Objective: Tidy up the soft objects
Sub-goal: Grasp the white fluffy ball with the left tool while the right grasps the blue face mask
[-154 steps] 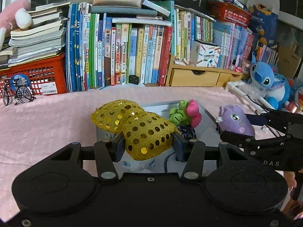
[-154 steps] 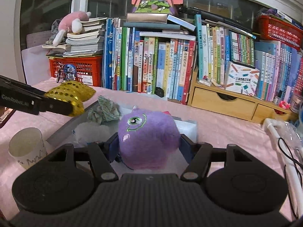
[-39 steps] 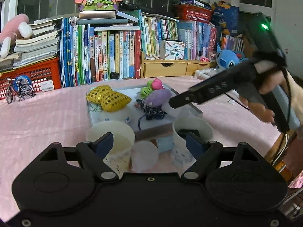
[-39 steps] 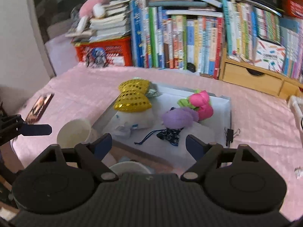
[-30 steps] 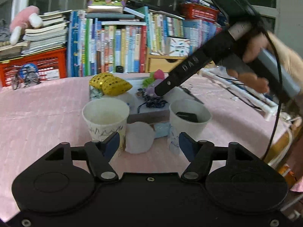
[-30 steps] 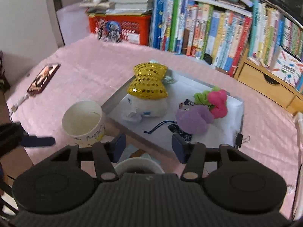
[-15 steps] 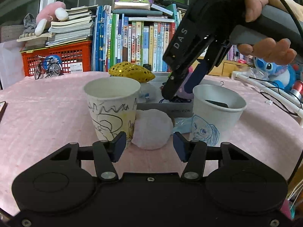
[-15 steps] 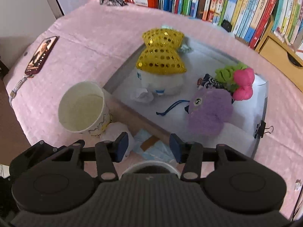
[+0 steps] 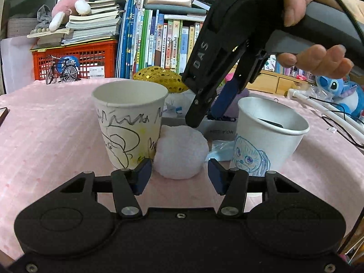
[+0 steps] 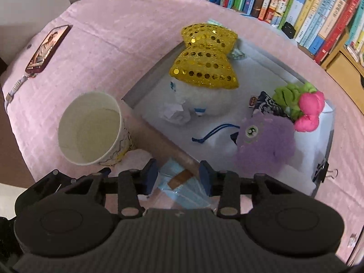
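A white fluffy ball lies on the pink cloth between two paper cups. My left gripper stands open just short of it, a fingertip at each side, pads not pressing. My right gripper points steeply down over a blue face-mask packet. Its jaws are closing, with the packet between them on the table. In the left wrist view the right gripper hangs behind the ball. The tray holds a gold sequin bow, a white plush, a purple plush, a green-and-pink toy and a dark pouch.
A scribbled cup stands left of the ball and a cup with a blue drawing stands right. A phone lies near the table's left edge. Books, a red crate and a blue plush line the back.
The bow and purple plush, held earlier, now lie in the tray. My left gripper sank toward the white ball and its jaws narrowed. My right gripper tipped down over the mask packet, jaws narrowing.
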`<state>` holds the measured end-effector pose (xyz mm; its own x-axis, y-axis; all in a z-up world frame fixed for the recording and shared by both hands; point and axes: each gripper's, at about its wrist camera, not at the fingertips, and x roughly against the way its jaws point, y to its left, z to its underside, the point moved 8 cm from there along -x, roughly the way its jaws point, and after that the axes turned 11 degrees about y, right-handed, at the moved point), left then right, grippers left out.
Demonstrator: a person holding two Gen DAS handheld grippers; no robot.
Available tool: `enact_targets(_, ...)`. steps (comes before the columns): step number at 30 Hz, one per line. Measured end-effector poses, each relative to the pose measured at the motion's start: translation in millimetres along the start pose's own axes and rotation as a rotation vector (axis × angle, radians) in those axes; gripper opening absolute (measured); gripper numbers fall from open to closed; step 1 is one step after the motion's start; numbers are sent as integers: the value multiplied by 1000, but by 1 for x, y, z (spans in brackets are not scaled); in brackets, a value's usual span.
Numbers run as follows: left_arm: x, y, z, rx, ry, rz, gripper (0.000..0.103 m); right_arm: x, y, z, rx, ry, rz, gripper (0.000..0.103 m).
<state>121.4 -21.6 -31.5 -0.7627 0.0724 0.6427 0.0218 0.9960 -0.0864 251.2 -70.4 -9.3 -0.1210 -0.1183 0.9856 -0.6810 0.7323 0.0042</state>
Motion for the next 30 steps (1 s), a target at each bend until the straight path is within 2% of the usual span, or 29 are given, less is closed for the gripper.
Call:
enact_targets(4,-2,0,-1,2,-3,-3,52,-6,5,-2,38,17,9,54)
enact_targets(8,-2,-1,2,17,7,6,52,-9,11,1,70,32,9,45)
enact_targets(14,-2,-2,4,16,4,15,50,-11,16,2,96,59,4,45)
enact_targets(15,-1,-3,4,10,2,17,44,-14,16,2,95,71,7,48)
enact_targets(18,3,-4,6,1,-8,16,38,-21,15,0,88,106,30,53)
enact_targets(24,12,-2,13,-1,-8,18,36,-29,11,-2,56,172,33,72)
enact_targets(30,19,-1,18,-1,-14,22,36,-36,6,0,22,238,16,85)
